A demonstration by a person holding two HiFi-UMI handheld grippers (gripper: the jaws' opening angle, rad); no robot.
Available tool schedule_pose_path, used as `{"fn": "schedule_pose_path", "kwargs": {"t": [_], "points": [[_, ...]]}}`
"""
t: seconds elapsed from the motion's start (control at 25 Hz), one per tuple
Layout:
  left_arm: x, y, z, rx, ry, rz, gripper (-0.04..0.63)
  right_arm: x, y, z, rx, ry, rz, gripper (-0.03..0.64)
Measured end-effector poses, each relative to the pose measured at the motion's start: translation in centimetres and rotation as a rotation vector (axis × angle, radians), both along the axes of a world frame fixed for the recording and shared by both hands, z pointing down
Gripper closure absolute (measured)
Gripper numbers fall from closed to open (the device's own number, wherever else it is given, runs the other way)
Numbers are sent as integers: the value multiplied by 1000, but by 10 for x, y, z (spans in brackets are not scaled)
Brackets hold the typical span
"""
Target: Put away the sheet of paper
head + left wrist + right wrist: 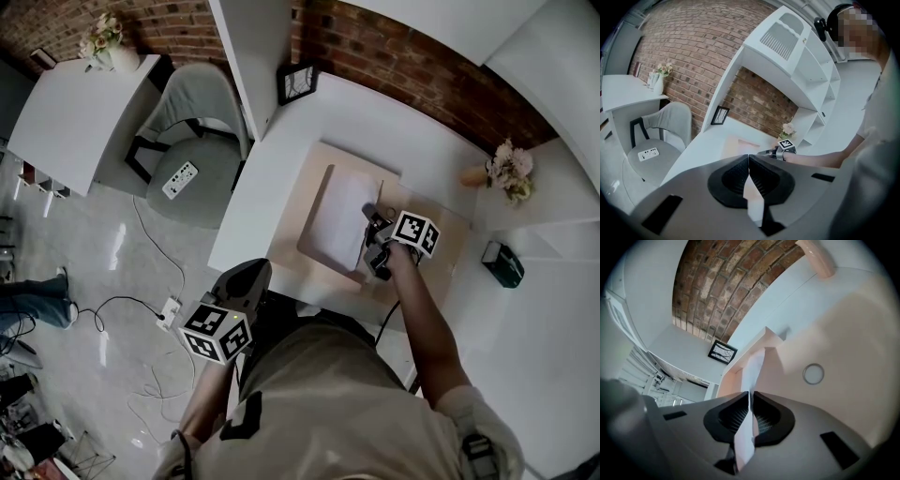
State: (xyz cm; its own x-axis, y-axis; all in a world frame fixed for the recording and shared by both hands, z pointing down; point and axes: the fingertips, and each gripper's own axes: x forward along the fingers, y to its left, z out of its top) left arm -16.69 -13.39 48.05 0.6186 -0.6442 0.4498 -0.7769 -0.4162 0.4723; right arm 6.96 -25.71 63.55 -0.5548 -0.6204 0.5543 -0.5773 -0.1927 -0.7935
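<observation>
No legible writing in any view. The only print is the black-and-white square markers on the gripper cubes, and the white device on the grey chair has markings too small to read. Right gripper: jaws clamped on the sheet of paper. It is seen edge-on, running between the pads and out past the tips. In the head view this gripper holds the sheet by its right edge over the beige mat on the white worktop. Cannot tell whether the rest of the sheet lies flat. Left gripper: jaws together, nothing past the tips. The head view places it low at the person's side, off the worktop edge and well apart from the sheet. Only the right gripper view shows a small ring on the mat, just beside the sheet. Only the head view shows a dark green object on the worktop to the right, and the cables on the floor. The left gripper view alone shows the tall white shelving above the worktop. The picture frame against the brick wall appears in all three views. The flowers stand at the worktop's far right.
</observation>
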Motion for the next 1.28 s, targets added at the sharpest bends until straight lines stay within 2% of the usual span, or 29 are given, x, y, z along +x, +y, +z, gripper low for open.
{"fn": "schedule_pose_path", "kwargs": {"t": [0.16,0.48,0.72,1.28], "points": [[1,1,2,-7,-2,1,577,6,-6,6,-24,-29,61,588],[1,-1,4,-17,-4,0,577,3,-7,14,-76,1,74,589],[1,-2,5,-24,-1,0,577,-1,-10,14,-69,19,49,589],[-7,-7,6,-27,2,-19,577,-13,-13,3,-56,-43,46,589]]}}
